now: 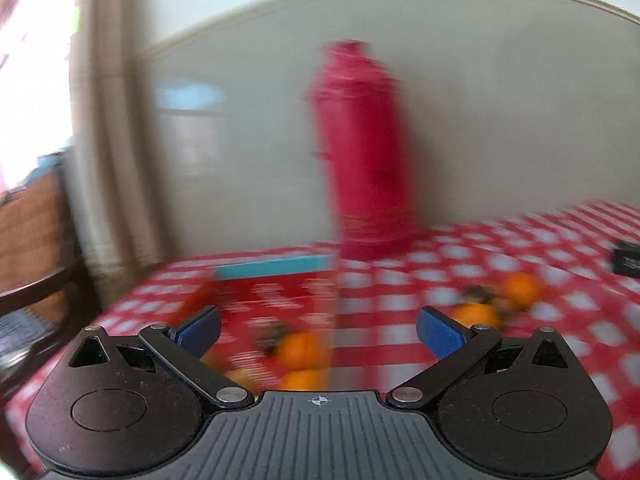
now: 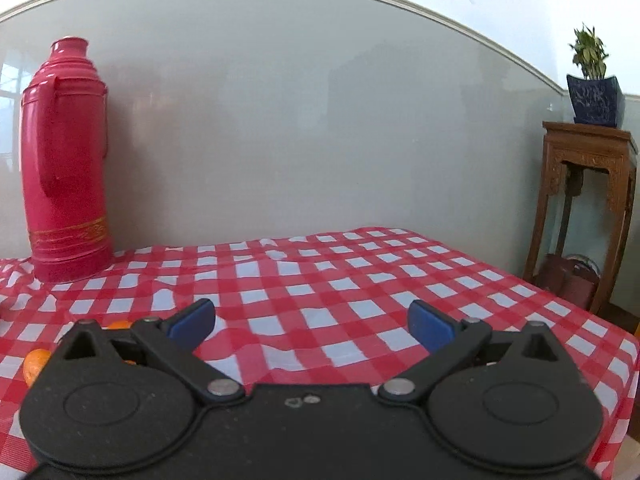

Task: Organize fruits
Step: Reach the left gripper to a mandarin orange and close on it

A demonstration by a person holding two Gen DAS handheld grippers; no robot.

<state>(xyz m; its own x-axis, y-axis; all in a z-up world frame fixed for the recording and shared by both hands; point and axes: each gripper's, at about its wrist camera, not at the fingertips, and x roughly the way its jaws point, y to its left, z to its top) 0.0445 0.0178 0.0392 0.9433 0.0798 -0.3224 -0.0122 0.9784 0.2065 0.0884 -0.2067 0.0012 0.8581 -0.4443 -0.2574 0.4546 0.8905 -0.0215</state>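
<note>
The left wrist view is motion-blurred. My left gripper stands open with nothing held, just above a red box with a teal rim; orange fruits lie inside it. Two more orange fruits with dark stems lie loose on the checked tablecloth to the right of the box. My right gripper is wide open and empty over bare tablecloth. An orange fruit peeks out at the left behind the gripper body, with another partly hidden.
A tall red thermos stands at the back by the grey wall. A dark small object lies at the table's right. A wooden chair sits left of the table; a wooden stand with a potted plant is right.
</note>
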